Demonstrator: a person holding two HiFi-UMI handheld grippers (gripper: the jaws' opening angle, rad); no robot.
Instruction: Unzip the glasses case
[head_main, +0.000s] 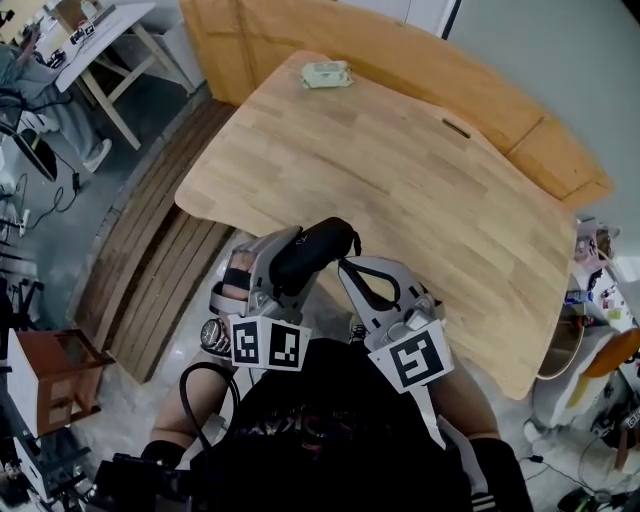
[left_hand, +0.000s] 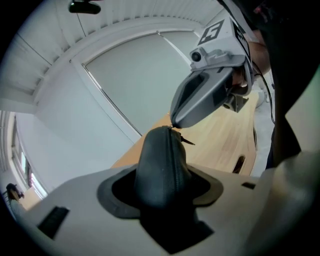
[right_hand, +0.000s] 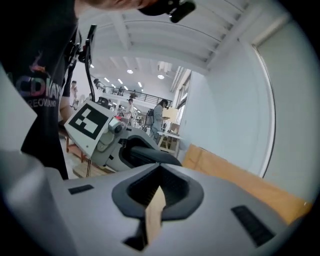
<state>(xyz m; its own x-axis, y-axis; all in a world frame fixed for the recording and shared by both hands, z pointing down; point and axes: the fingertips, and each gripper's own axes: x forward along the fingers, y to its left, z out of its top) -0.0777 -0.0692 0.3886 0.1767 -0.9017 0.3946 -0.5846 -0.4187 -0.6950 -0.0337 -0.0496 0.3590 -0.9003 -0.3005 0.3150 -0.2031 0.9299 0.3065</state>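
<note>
Over the wooden surface, left gripper clamps a black oblong glasses case; closed right gripper may slip off its tiny zip.

Person wears a black T-shirt with coloured chest print and a metal wristwatch; left gripper and right gripper are grey, each with a black-and-white marker cube.

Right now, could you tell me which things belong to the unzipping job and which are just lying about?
Job: black zippered glasses case, left tool gripping it, shut right tool at its zip end.
Lying about: pale green container on light wooden table.
</note>
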